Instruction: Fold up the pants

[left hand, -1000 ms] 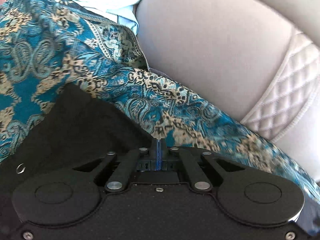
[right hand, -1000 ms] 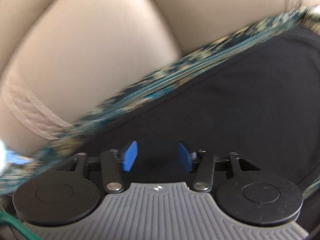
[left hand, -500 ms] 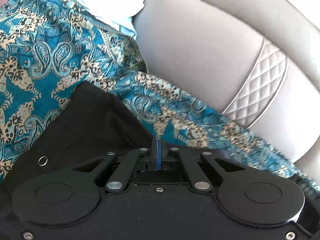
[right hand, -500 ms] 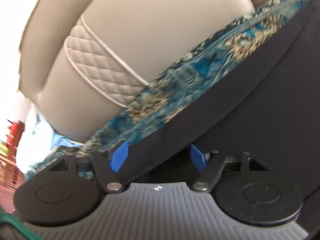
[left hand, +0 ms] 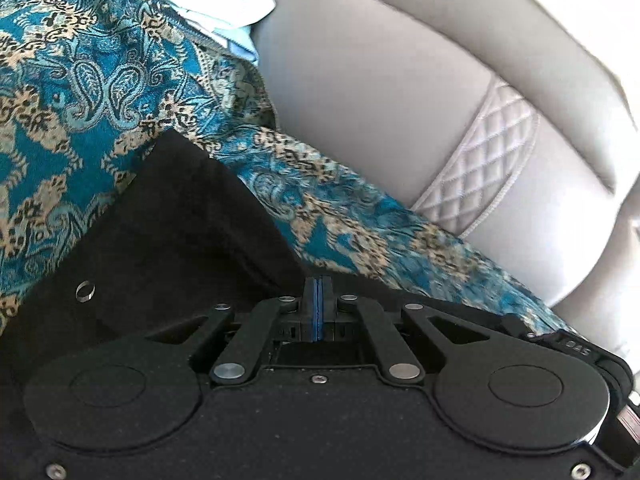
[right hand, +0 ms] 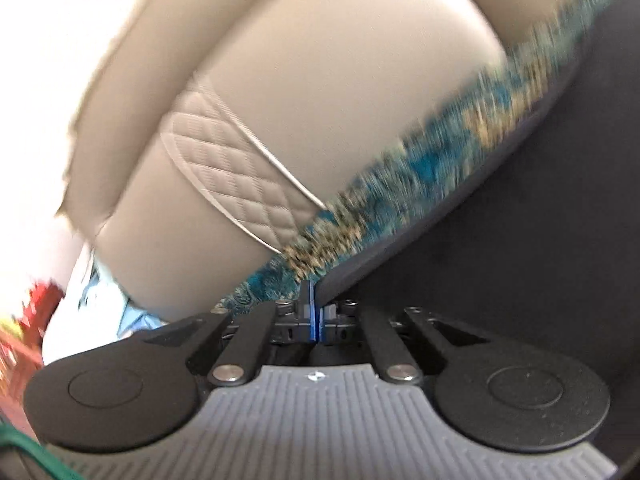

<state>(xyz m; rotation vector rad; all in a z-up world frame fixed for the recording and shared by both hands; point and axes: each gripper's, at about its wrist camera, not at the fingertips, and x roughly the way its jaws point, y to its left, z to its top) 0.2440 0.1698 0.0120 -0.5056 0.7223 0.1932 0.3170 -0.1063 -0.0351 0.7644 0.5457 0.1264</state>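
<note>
Matte black pants (left hand: 168, 240) spread over teal-and-gold paisley throw (left hand: 72, 92) against smooth beige leather sofa (left hand: 380, 92) with quilted diamond panel. Left tongs (left hand: 317, 308) clamped on pants edge; right tongs (right hand: 311, 312) pinched shut on pants hem.

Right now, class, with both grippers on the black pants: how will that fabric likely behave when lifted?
Probably floppy: the black pants drape in soft folds over the patterned throw. Likely light, since the right gripper pinches only a thin edge, jaws shut. The left gripper is shut on cloth too, so the span between will probably sag.
</note>
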